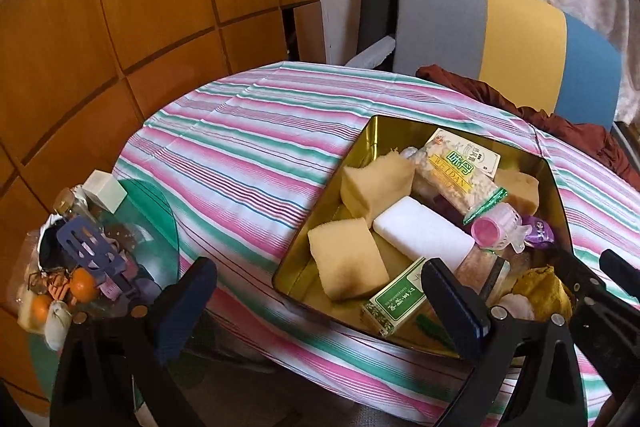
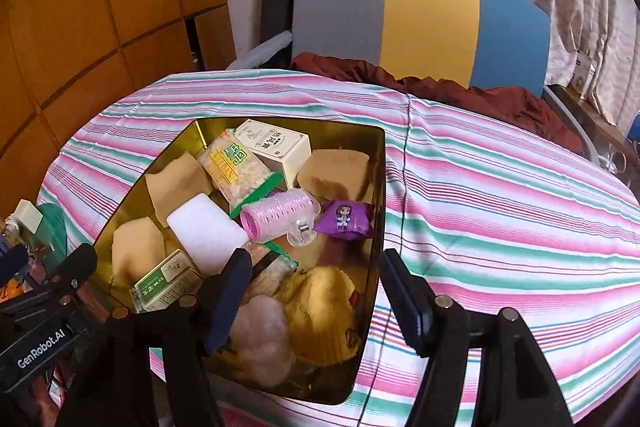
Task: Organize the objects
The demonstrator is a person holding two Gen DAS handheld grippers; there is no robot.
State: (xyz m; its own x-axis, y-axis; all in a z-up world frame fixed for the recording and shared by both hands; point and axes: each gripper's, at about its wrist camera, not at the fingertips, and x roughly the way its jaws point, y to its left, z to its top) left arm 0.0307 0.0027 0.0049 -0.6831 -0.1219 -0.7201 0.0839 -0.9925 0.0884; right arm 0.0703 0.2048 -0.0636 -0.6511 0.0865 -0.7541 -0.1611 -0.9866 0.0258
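Observation:
An open gold tin point(image 1: 360, 147) point(image 2: 378, 227) sits on the striped tablecloth. It holds yellow sponges point(image 1: 346, 259), a white foam block point(image 2: 206, 227), a pink hair roller point(image 2: 276, 213), a purple sweet packet point(image 2: 346, 219), a green box point(image 1: 396, 297), a snack bag point(image 2: 236, 167) and a yellow plush point(image 2: 320, 307). My right gripper point(image 2: 316, 299) is open above the tin's near right corner, over the plush, gripping nothing. My left gripper point(image 1: 320, 307) stands open at the tin's near left corner, one finger over the green box, with nothing held.
A round glass side table point(image 1: 156, 211) at the left carries oranges point(image 1: 84, 283), a purple spatula point(image 1: 90, 247) and a jar. Behind the table stands a grey, yellow and blue chair point(image 2: 428, 23) with a red-brown cloth point(image 2: 460, 91). A wooden panel wall runs along the left.

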